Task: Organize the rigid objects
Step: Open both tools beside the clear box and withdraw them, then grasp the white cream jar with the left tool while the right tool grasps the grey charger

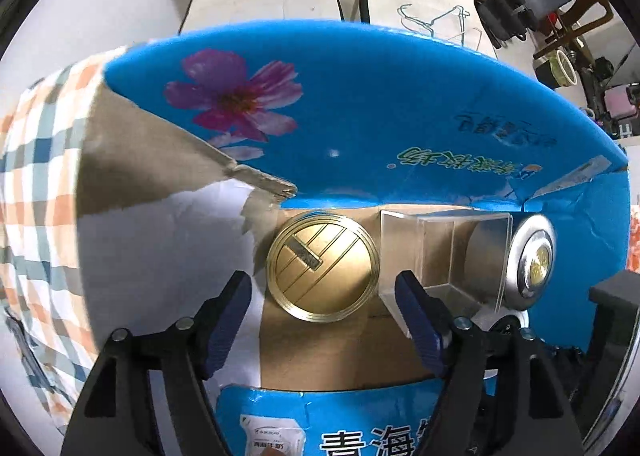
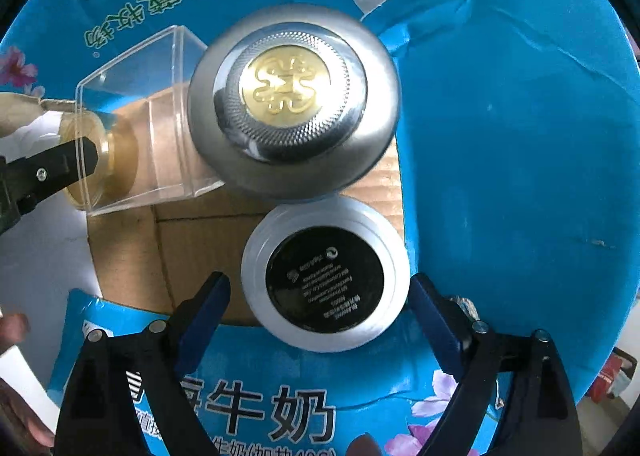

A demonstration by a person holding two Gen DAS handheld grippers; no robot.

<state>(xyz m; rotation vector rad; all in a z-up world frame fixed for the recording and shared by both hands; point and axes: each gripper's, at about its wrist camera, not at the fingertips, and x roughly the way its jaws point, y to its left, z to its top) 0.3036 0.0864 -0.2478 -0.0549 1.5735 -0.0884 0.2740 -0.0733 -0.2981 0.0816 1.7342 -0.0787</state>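
We are looking straight down into the blue milk carton box [image 1: 360, 96], flaps folded out, brown cardboard floor showing, and there is a little collection lined up inside. From the left wrist view, the left gripper [image 1: 323, 320] hangs over the box with its blue-padded fingers spread wide, nothing between them; the gold round lid [image 1: 323, 265] lies flat on the cardboard just ahead of the gap, near the torn cardboard flap [image 1: 160, 160]. Right beside the gold lid sits the clear acrylic box [image 1: 448, 252], and beyond that the silver domed tin [image 1: 530, 262] is pressed up near the box's blue side wall. Over to the right wrist view now: the right gripper [image 2: 320, 304] is also wide open, its fingers standing either side of the silver round case [image 2: 325, 273] (black label face up, tiny print we cannot read), but the pads look apart from its rim, so it has hold of nothing. That case rests on the cardboard floor by the near flap, just touching or almost touching the silver domed tin [image 2: 294, 100], whose gold emblem faces up at us. The clear acrylic box [image 2: 152, 116] sits to the tin's left, and through its walls we catch the gold round lid [image 2: 100, 160], with one black fingertip of the left gripper [image 2: 60, 168] poking in from the edge. Outside the box, a checked cloth [image 1: 36, 176] covers the surface on the left.
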